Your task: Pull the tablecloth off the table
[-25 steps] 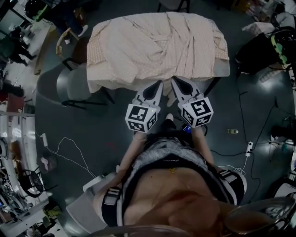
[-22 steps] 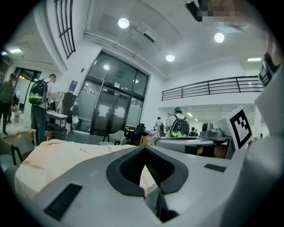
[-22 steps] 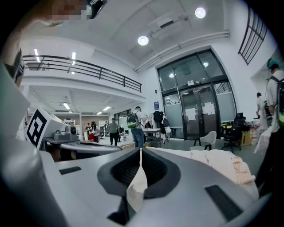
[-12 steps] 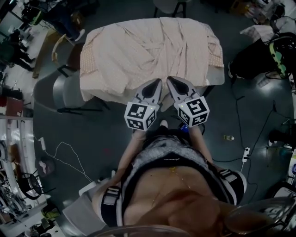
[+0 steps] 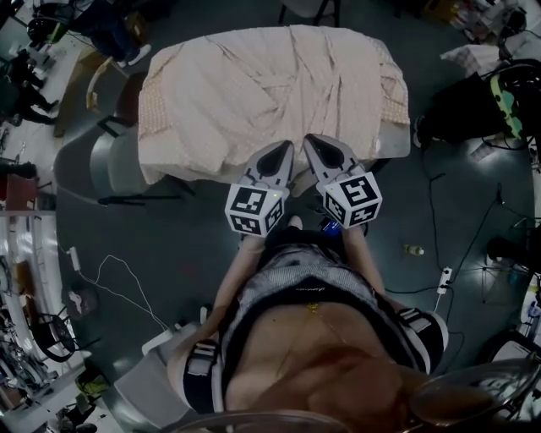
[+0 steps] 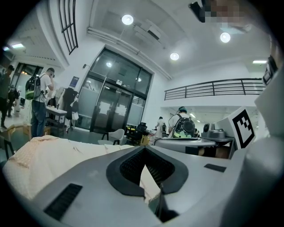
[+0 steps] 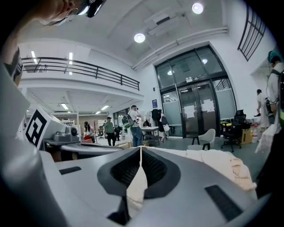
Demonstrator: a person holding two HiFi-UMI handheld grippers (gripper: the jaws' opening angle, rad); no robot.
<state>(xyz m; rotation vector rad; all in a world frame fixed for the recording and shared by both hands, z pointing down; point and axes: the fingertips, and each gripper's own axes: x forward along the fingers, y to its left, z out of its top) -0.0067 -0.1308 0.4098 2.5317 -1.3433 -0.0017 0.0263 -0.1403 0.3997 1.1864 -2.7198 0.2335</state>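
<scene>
A pale peach tablecloth point(image 5: 262, 84) lies creased over the table point(image 5: 397, 135), its folds running toward the near edge. My left gripper point(image 5: 286, 145) is shut on the cloth's near edge, and a strip of cloth point(image 6: 148, 184) shows pinched between its jaws in the left gripper view. My right gripper point(image 5: 308, 139) sits just beside it, also shut on that edge, with a fold of cloth point(image 7: 136, 186) caught between its jaws. The cloth point(image 7: 208, 159) spreads out behind the right gripper in the right gripper view.
A grey chair point(image 5: 106, 165) stands at the table's left and a dark chair point(image 5: 308, 8) at the far side. Cables and a power strip point(image 5: 441, 279) lie on the dark floor to the right. Benches and equipment point(image 5: 25, 279) line the left. People stand in the background point(image 6: 40, 99).
Both grippers have drawn back toward my body with the cloth's edge. The cloth has slid toward me and its folds have tightened toward the grip.
</scene>
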